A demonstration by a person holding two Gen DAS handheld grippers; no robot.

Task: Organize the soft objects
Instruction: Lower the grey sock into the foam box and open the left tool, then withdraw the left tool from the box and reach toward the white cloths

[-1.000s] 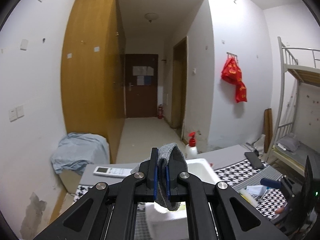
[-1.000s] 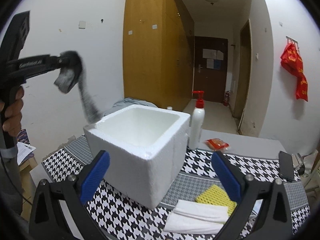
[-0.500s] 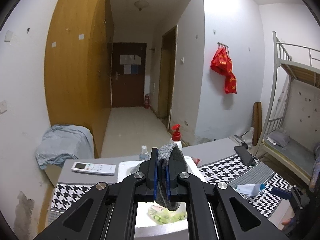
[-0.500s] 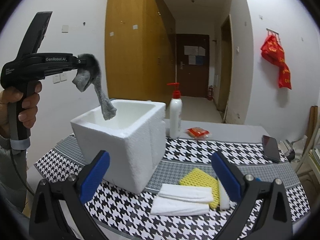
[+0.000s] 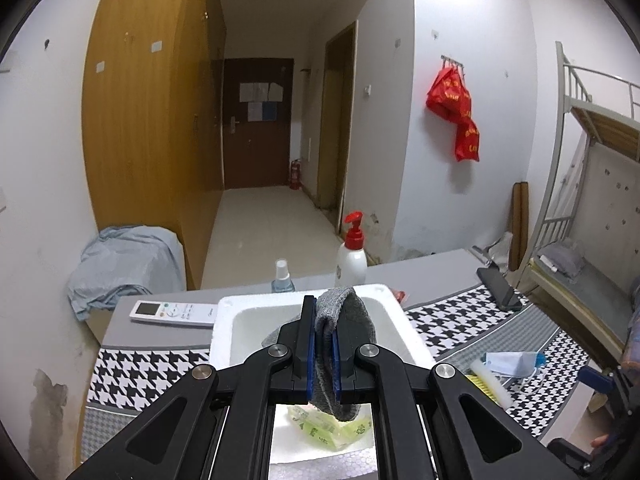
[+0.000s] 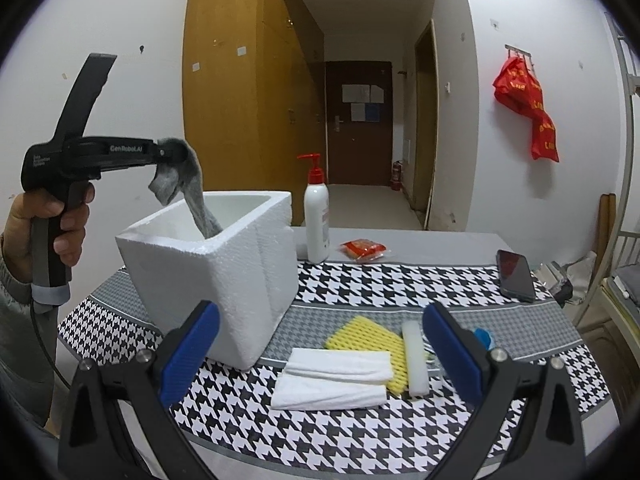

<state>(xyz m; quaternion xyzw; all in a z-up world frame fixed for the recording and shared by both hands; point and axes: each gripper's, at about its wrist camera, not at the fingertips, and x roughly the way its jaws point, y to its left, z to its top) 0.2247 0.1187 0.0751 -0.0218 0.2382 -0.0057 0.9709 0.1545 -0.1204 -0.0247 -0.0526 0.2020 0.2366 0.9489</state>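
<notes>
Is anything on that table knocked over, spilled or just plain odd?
Nothing is spilled or knocked over. The one odd sight is the grey sock, pinched in the left gripper and dangling half into the white foam box. The pump bottle stands upright, and the folded cloths lie flat.

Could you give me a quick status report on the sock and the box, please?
Left gripper shut on grey sock, tail dangling into white foam box. Right gripper open, empty, above folded white cloths. Nothing blocking the box.
</notes>
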